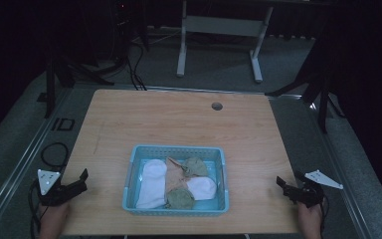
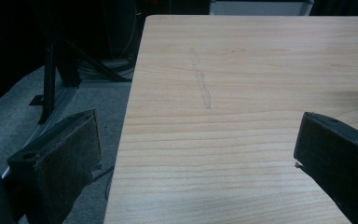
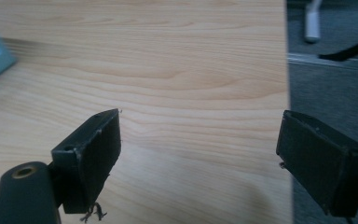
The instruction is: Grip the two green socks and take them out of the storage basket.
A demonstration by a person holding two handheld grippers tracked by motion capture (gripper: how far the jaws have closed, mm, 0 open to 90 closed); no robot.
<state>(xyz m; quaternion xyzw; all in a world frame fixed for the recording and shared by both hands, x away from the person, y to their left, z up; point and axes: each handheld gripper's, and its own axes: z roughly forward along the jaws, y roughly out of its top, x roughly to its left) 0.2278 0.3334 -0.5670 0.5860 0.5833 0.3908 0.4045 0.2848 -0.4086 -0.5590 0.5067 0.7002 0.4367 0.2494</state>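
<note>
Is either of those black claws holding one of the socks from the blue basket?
No, both grippers, left and right, rest open at the table's near corners, apart from the blue plastic basket of socks.

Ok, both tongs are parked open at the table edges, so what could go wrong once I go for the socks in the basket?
1. The socks lie tangled together in the blue basket, so a grab may lift more than one.
2. The light basket could slide or tip if a sock snags on its slotted wall.
3. The left tongs and right tongs start far apart at opposite edges; both reaching in could crowd the narrow basket.
</note>
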